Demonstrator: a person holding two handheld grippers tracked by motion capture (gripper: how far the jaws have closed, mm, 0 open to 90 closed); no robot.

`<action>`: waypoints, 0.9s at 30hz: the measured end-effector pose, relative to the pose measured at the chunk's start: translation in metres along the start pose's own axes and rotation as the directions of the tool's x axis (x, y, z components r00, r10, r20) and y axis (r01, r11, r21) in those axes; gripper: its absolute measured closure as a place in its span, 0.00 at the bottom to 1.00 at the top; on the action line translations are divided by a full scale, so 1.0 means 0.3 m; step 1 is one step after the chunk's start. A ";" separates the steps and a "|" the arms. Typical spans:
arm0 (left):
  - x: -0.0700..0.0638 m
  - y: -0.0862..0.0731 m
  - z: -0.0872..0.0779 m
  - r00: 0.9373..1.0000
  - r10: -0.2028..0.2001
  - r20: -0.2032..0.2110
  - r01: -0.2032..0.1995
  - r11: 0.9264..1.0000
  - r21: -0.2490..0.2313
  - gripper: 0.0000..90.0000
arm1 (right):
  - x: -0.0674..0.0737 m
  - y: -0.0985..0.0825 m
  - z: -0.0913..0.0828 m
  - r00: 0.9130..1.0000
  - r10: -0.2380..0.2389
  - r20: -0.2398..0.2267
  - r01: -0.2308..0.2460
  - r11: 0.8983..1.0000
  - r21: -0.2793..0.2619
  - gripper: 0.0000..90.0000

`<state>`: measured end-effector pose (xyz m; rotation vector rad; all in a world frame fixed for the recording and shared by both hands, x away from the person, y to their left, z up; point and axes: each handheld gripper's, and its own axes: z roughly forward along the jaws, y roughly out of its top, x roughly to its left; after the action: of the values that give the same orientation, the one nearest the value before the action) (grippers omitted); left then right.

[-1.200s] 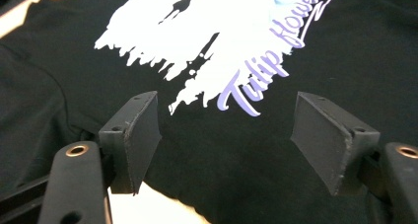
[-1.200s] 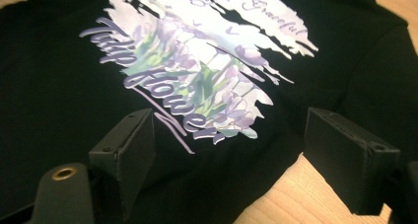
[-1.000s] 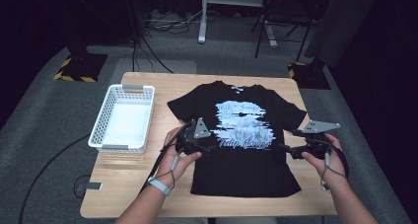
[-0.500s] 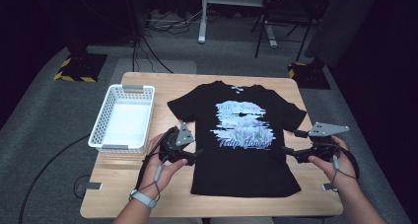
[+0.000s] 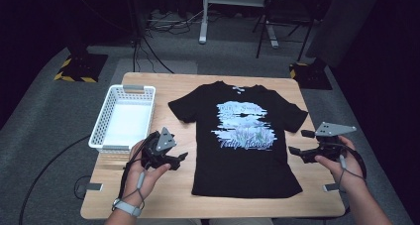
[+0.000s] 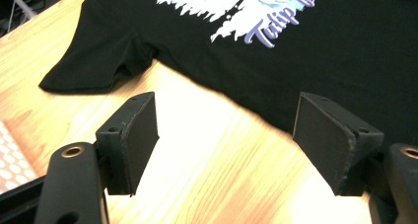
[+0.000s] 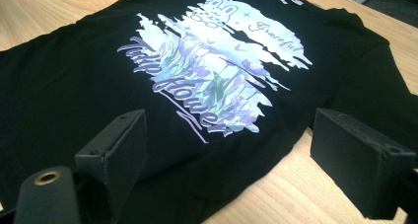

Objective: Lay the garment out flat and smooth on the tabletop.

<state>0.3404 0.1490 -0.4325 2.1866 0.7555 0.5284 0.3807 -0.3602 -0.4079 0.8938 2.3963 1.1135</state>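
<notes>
A black T-shirt with a pale blue and purple print lies flat, front up, in the middle of the wooden table. My left gripper is open over bare wood just left of the shirt's left edge and points toward it. In the left gripper view, the left gripper has only wood and the shirt's hem ahead of it. My right gripper hovers at the shirt's right edge; its jaws have just been opening and pinch no cloth. In the right gripper view, the right gripper looks across the printed T-shirt.
A white slotted basket stands empty on the table's left side, close to my left hand. Its corner shows beside the left jaw. Beyond the table's far edge are stand legs, cables and hazard-striped bases on grey floor.
My left gripper has slid left off the shirt onto bare table beside its edge. The right gripper has stayed near the shirt's right edge.
</notes>
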 end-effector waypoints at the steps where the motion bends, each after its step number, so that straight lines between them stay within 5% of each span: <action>1: 0.001 -0.007 -0.002 1.000 -0.002 -0.002 0.002 1.000 0.003 0.27 | 0.000 -0.002 -0.004 1.000 0.002 0.004 -0.002 1.000 0.000 0.16; 10: 0.005 -0.090 -0.022 1.000 -0.017 -0.014 0.017 0.999 0.027 0.27 | -0.007 -0.026 -0.030 1.000 -0.005 0.028 0.004 1.000 0.013 0.15; 20: 0.038 -0.192 -0.066 0.997 -0.064 -0.040 0.065 0.997 0.043 0.25 | 0.004 -0.098 -0.082 0.996 0.056 0.073 -0.058 0.998 0.019 0.15; 27: 0.052 -0.242 -0.076 0.996 -0.081 -0.048 0.084 0.994 0.067 0.24 | 0.003 -0.164 -0.086 0.995 0.077 0.064 -0.081 0.995 0.061 0.15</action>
<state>0.3134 0.2106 -0.4714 2.2019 0.8966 0.5186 0.3464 -0.3981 -0.4300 1.0375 2.3771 1.0275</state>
